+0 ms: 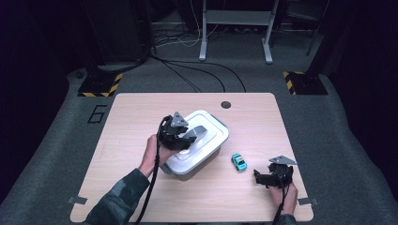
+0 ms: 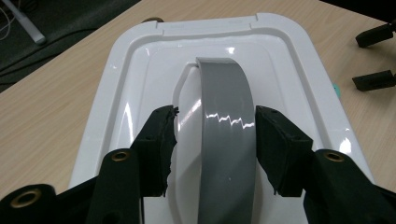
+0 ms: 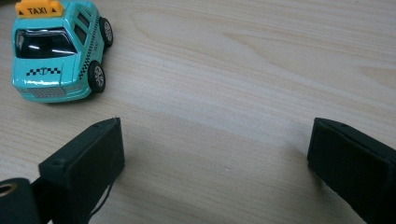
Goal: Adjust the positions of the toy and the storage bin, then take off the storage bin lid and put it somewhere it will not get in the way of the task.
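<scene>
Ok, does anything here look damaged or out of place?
Yes: the left tongs have a torn, ragged pad edge beside the box's grey handle. The toy taxi sits upright on the table.

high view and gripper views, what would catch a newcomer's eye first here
The white box with its lid on, mid-table, stands out first; the left gripper has its jaws on either side of the grey handle, with a gap on each side. Next, the small teal toy taxi sits on the bare table just right of the box. The right gripper, jaws wide, rests near it.

Dim room, grey carpet (image 1: 56, 140), wooden table (image 1: 131, 105), hazard-striped stand bases (image 1: 99, 85).
</scene>
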Motion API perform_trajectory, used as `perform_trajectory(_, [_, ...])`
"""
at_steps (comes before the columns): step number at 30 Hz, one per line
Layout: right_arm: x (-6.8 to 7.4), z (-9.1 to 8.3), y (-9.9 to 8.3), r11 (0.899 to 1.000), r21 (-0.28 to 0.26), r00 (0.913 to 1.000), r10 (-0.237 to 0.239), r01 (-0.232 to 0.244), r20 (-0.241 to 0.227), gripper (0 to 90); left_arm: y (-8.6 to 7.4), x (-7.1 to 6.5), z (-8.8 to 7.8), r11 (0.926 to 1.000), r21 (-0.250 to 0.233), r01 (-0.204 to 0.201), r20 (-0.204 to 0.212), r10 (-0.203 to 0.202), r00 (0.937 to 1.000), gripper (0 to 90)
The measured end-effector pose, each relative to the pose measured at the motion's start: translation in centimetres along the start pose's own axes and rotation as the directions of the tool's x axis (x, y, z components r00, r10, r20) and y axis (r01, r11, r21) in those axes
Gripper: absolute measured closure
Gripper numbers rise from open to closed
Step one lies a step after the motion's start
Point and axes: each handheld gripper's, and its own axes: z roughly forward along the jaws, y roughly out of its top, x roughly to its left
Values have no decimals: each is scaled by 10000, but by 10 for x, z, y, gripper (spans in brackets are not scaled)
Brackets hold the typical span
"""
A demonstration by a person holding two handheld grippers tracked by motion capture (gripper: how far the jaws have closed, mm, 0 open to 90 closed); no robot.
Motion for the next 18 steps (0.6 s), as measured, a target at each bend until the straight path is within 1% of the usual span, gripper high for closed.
perform_trajectory(3, [0, 0, 0, 10000, 8, 10000, 15, -15, 7, 34, 1, 0, 0, 10000, 40, 9, 18, -9, 10000, 562])
perform_trajectory(4, [0, 0, 0, 10000, -5, 10000, 12, -12, -34, 34, 2, 1, 0, 10000, 25, -93, 9, 93, 10000, 562])
perform_trajectory(5, [0, 0, 0, 10000, -2, 10000, 14, -14, -21, 34, 2, 0, -1, 10000, -5, -60, -3, 60, 10000, 596])
perform_trajectory(6, [0, 0, 0, 10000, -2, 10000, 12, -12, -24, 34, 2, 0, -1, 10000, -40, -77, 68, 77, 9999, 654])
perform_trajectory(10, [0, 0, 0, 10000, -9, 10000, 12, -12, -29, 34, 2, -1, -1, 9999, -31, -165, 140, 166, 9998, 662])
perform_trajectory(13, [0, 0, 0, 10000, -3, 10000, 15, -15, -19, 35, 3, 0, -2, 9999, -51, -156, 192, 157, 9997, 663])
perform_trajectory(16, [0, 0, 0, 10000, -3, 10000, 16, -16, 0, 35, 5, 0, -7, 9996, -285, -26, 186, 32, 9998, 664])
perform_trajectory(18, [0, 0, 0, 10000, -8, 10000, 11, -11, -30, 35, 5, 1, -9, 9994, -335, -68, 188, 74, 9998, 664])
